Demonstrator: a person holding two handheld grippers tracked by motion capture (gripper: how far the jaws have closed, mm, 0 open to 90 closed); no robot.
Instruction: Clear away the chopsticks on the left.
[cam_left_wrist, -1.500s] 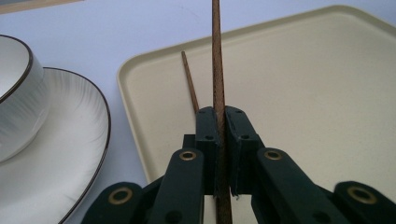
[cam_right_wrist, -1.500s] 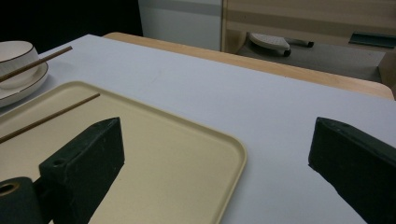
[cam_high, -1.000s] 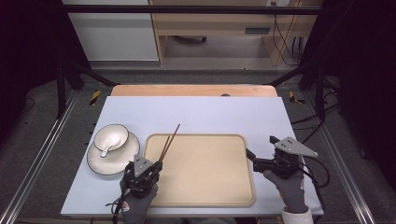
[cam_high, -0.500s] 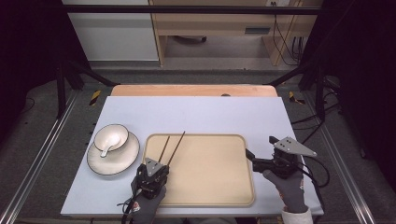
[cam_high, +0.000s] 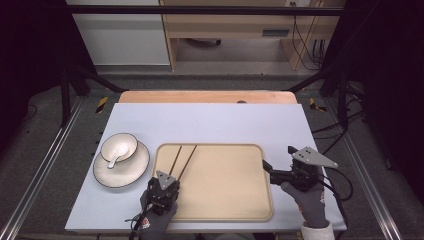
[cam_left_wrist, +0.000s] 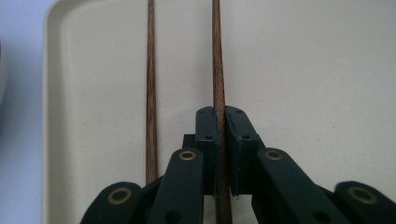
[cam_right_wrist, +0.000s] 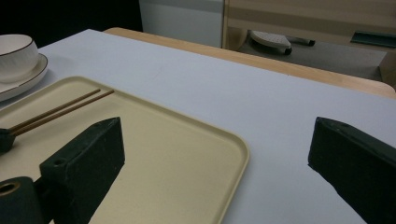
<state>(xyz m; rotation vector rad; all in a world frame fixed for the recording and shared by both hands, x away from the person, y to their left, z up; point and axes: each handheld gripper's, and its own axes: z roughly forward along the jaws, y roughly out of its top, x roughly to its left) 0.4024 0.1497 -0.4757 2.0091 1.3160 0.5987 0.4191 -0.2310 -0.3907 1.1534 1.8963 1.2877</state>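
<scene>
Brown chopsticks, beige tray (speckled).

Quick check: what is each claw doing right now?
Left claw: shut on one chopstick; the other chopstick lies free on the tray.
Right claw: open, holding nothing.

left tool clamped tight, right tool agape
</scene>
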